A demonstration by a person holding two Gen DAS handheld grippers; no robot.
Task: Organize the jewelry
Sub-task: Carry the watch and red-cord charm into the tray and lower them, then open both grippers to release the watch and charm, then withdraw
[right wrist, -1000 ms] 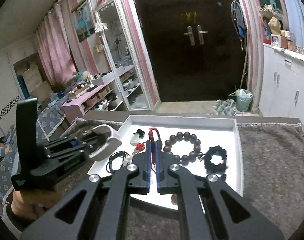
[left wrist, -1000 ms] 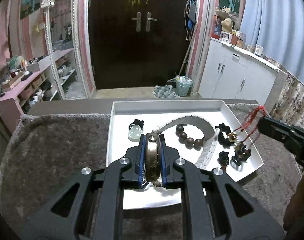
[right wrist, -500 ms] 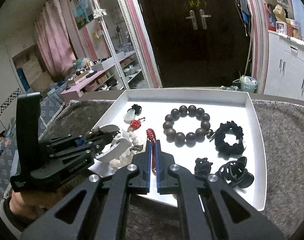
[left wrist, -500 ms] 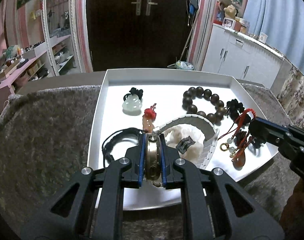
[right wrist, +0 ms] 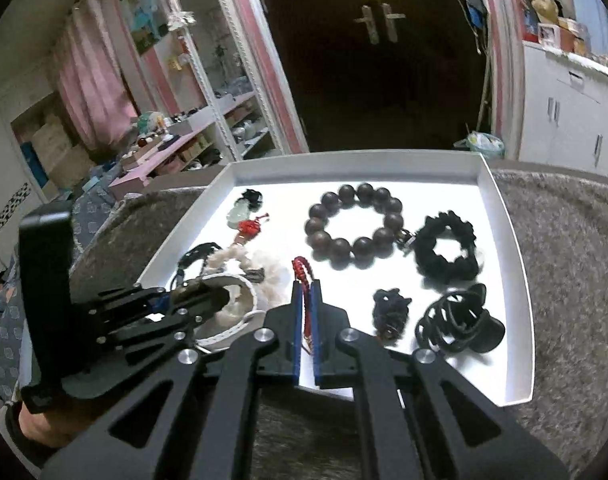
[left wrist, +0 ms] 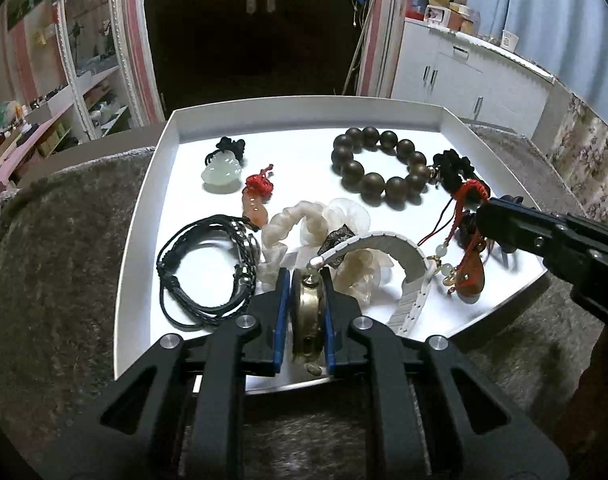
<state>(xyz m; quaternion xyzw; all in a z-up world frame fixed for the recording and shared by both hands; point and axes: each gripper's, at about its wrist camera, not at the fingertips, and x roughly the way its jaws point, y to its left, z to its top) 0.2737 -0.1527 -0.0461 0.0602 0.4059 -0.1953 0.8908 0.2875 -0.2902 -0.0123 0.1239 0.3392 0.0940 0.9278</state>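
Observation:
A white tray [left wrist: 304, 106] lies on a grey plush cover and holds jewelry. My left gripper [left wrist: 307, 276] hangs low over the tray's near edge with a brass-cased watch [left wrist: 308, 320] between its pads; its white band [left wrist: 399, 248] arches to the right. The jaws are opening slightly, pads still on the case. My right gripper [right wrist: 307, 284] is shut on the red cord [right wrist: 302, 266] of a charm. In the left wrist view the charm's amber pendant [left wrist: 471, 280] dangles just above the tray's right side. From the right wrist view, the left gripper [right wrist: 220, 300] sits at left.
In the tray lie a dark bead bracelet [left wrist: 377, 168], a pale jade pendant [left wrist: 219, 170], a red-orange charm [left wrist: 256, 200], a black cord bracelet [left wrist: 208, 268], a cream scrunchie [left wrist: 304, 220], a black scrunchie [right wrist: 447, 252] and a black hair claw [right wrist: 459, 320]. Grey plush [left wrist: 56, 260] surrounds the tray.
Both grippers have sunk toward the tray and tipped further down. The watch and the red-corded charm came down with them, still held.

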